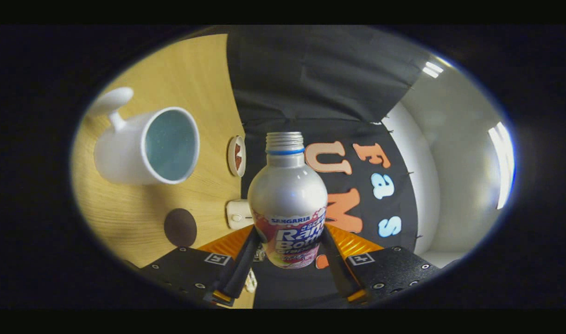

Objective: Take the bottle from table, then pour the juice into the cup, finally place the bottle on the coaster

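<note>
Tongs [287,250] clamping bottle [287,204], label partly legible

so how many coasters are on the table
2. A dark round coaster lies on the table beside the gripper shut on the bottle; a pale round coaster lies beyond it, near the cup. The bottle may hide more.

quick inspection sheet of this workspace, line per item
surface: light wooden table, seen rotated in the tilted gripper view
job's things: bottle, cap off, held between the fingers; white cup with pale blue inside, standing on the table; dark round coaster on the table near the cup
clutter: small round disc and a white block on the table
grippers: gripper shut on the bottle's lower body
cables: nothing seen
surroundings: black cloth wall; pale wall with lights
</note>
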